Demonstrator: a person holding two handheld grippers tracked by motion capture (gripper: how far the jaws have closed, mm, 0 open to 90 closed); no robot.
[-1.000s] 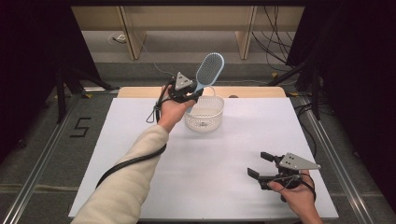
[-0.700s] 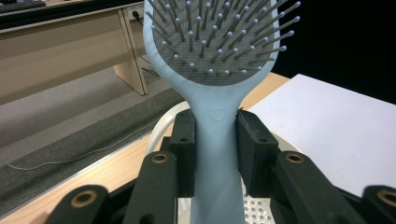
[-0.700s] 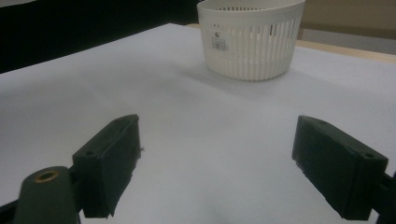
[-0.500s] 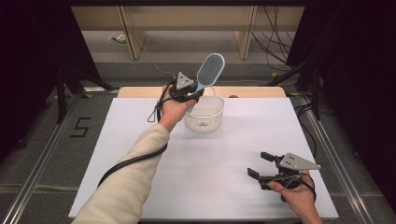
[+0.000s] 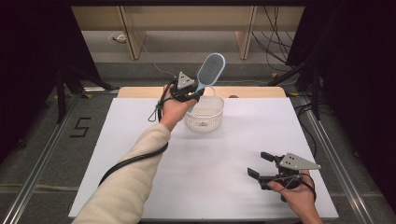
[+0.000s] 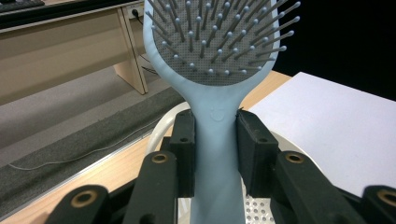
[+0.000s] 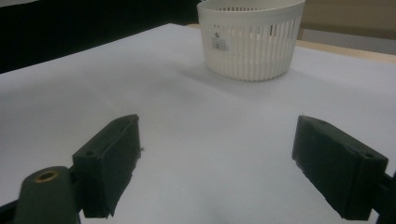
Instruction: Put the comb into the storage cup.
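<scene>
Left hand-held gripper [image 5: 192, 94], upper centre: clamped on light-blue hairbrush [image 5: 208, 74] handle, head raised above white slotted basket [image 5: 204, 114]. Right hand-held gripper [image 5: 261, 164], lower right over white bench [image 5: 140, 116]: jaws apart, empty.
</scene>
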